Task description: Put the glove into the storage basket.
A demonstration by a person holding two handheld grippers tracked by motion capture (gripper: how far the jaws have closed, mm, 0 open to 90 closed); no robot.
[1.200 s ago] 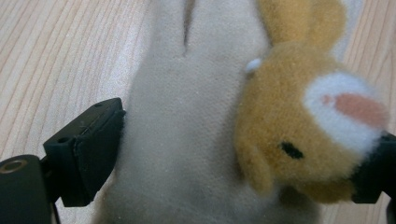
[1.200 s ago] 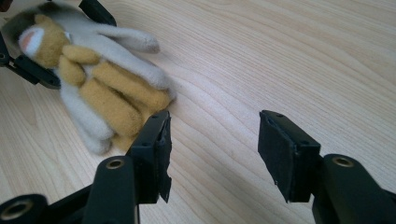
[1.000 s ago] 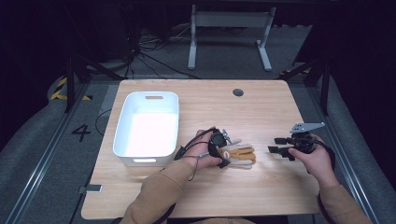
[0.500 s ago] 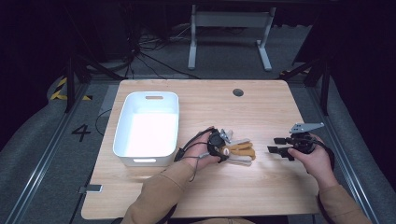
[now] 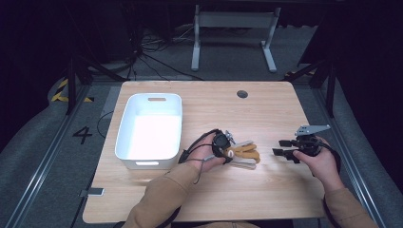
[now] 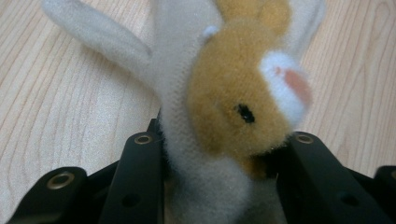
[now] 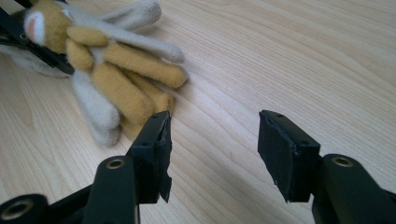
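On the table, near centre: plush rabbit (image 5: 244,154), tan and cream, lying flat on the wooden table (image 5: 266,109).
Left gripper (image 5: 227,153): jaws have just been closing; they now press on the plush rabbit at its head end, one jaw on each side.
Right gripper (image 5: 281,147): jaws wide apart with bare wood between them; near the toy's right, not touching it.
White tub (image 5: 124,135): left of the toy, just beside the left hand (image 5: 205,153).
Right hand (image 5: 319,159): near right edge.
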